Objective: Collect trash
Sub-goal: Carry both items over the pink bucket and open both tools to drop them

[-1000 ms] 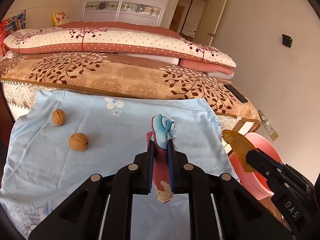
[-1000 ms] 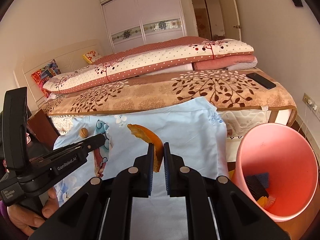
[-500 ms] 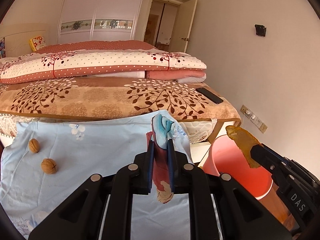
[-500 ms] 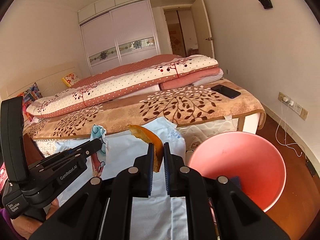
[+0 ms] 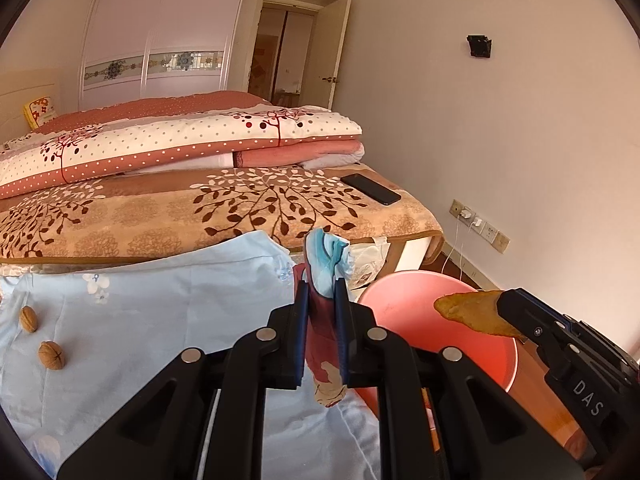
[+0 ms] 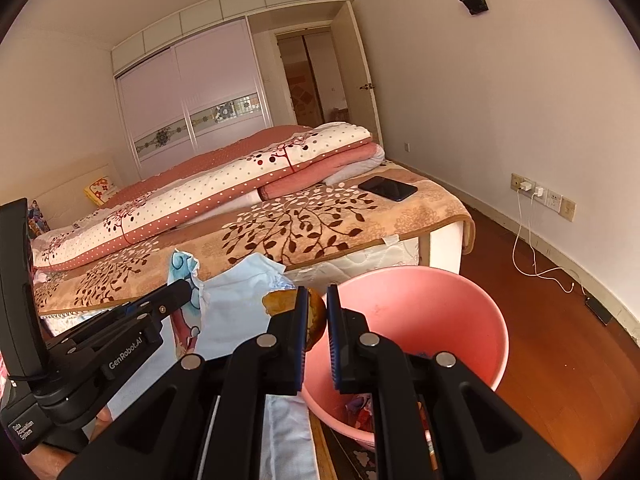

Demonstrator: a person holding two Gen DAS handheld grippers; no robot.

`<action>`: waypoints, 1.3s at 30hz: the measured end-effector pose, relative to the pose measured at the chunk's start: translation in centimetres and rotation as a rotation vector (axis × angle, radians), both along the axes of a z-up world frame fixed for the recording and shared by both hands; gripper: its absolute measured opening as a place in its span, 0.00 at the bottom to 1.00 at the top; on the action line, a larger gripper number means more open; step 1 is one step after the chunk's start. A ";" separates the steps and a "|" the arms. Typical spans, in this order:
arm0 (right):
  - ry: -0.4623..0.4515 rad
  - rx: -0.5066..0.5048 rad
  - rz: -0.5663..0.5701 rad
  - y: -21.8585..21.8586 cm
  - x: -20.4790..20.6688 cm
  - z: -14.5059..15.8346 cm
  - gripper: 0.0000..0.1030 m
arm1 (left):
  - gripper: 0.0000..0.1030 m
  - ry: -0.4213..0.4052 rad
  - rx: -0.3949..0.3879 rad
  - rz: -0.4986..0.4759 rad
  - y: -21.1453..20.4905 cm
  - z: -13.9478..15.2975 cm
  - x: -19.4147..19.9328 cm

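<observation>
- Trash is split between our two grippers: the left gripper [image 5: 320, 320] pinches a crumpled wrapper [image 5: 326, 268], raised over the blue cloth [image 5: 160, 320] beside the pink bin [image 6: 460, 312].
- Our right gripper [image 6: 317, 320] has its fingers slightly parted around an orange peel [image 6: 314, 312] at the bin's rim; we judge it is being let go.
- Some scraps already lie in the bin.
- Two walnuts [image 5: 51, 355] remain on the cloth, if they count as trash.
</observation>
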State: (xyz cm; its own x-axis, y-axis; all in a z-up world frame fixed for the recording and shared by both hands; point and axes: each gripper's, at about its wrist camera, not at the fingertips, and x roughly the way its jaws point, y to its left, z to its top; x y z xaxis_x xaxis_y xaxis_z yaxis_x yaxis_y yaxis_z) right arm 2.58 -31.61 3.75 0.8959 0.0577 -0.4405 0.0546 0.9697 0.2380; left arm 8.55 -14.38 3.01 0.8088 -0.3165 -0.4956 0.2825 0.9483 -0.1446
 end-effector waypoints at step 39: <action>0.087 0.069 -0.196 -9.1 0.3 -4.2 0.09 | 0.12 0.074 0.045 -0.234 -11.6 -4.0 2.6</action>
State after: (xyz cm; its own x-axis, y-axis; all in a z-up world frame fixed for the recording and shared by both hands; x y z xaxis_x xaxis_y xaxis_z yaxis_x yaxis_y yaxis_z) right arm 2.93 -40.67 -0.40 0.8518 -0.0814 -0.5176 0.2637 0.9202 0.2893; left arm 11.19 -26.02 -0.97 0.6770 -0.4671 -0.5688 0.4853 0.8643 -0.1320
